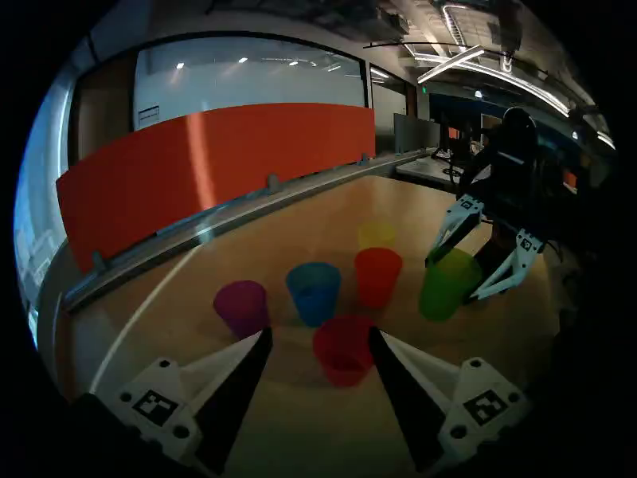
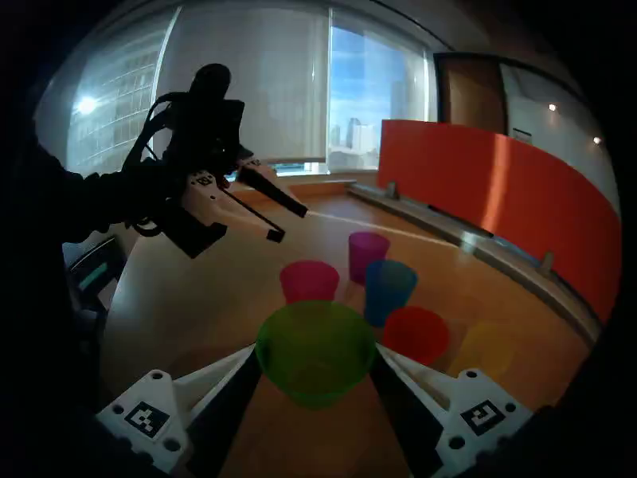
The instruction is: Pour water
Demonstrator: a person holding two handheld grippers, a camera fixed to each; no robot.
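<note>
Plastic and upright, the green cup is pinched in the right claw, probably for tipping, while the left claw gapes wide, the crimson cup just ahead between its fingers on the bench, seemingly the receiver.

2 dim views; window backlight (left gripper silhouetted), ceiling strips glare, fisheye edges curved.

The nearest cup stands on the table just ahead of the left gripper, four cups clustered behind it. A partition lines the table edge beyond; rightward, the right gripper grips a sixth cup.
</note>
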